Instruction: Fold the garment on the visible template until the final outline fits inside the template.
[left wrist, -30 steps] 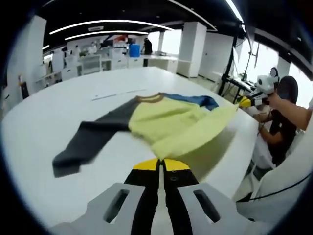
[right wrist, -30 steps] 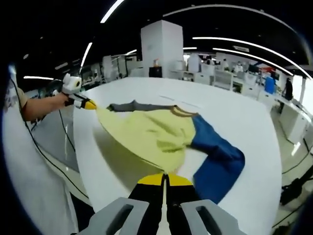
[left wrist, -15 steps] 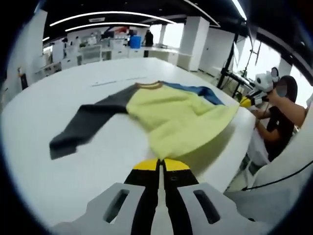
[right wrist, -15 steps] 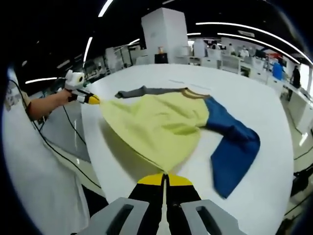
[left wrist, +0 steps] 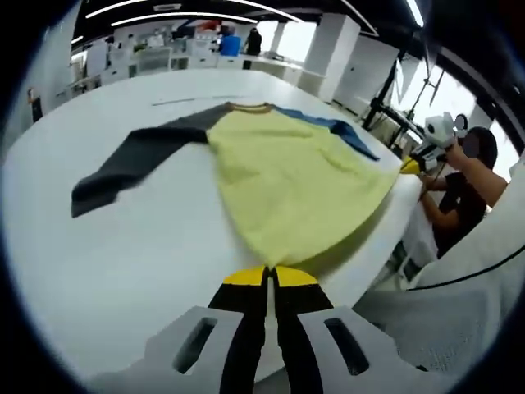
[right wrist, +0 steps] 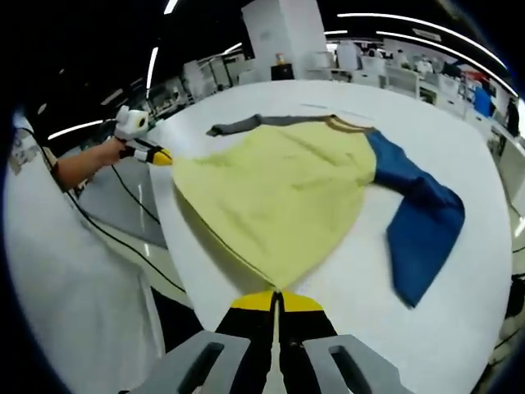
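The left gripper [left wrist: 269,275] has its yellow-tipped fingers pressed together on one hem corner of the yellow long-sleeved garment with one grey and one blue sleeve [left wrist: 287,176]. The right gripper [right wrist: 276,300] pinches the other hem corner the same way. The hem stretches between both tips along the near edge of the white table [left wrist: 107,254]; collar and sleeves lie flat beyond the fingers, with bare tabletop around. No template outline can be made out.

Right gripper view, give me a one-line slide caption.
Both tools pinch the hem corners of a yellow sweatshirt spread over a white table.
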{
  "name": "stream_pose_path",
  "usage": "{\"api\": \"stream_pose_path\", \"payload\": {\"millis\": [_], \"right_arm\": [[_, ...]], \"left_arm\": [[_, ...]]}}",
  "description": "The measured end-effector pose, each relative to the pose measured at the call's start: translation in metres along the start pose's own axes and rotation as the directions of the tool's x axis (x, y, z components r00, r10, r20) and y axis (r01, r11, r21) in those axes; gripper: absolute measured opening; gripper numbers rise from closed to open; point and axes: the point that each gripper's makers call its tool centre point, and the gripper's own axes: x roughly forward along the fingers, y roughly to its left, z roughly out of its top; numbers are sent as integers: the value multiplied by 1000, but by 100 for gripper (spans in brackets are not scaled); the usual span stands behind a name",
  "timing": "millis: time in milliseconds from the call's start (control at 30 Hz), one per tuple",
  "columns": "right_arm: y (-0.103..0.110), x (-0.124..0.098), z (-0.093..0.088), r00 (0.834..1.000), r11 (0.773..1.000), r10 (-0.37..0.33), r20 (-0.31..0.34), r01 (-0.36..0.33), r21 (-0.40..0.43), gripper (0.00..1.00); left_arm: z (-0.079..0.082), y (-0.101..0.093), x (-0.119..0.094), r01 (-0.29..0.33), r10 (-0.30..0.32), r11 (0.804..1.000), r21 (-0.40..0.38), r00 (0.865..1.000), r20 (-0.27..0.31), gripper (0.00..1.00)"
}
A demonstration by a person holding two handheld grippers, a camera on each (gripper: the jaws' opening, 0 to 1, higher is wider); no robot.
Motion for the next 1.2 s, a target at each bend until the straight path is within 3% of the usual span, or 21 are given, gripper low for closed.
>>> {"api": "stream_pose_path", "payload": {"millis": [667,1200], "right_arm": [[14,5,-36,990,998,28,-139,-35,-43,0],[22,6,-48,982,994,59,-177,-74,-76,0]], "left_arm": [[-45,-19,3,68,-75,996,-55,989,-128,0],[-54,-21,4,88,-96,994,-57,982,-162,0]]}}
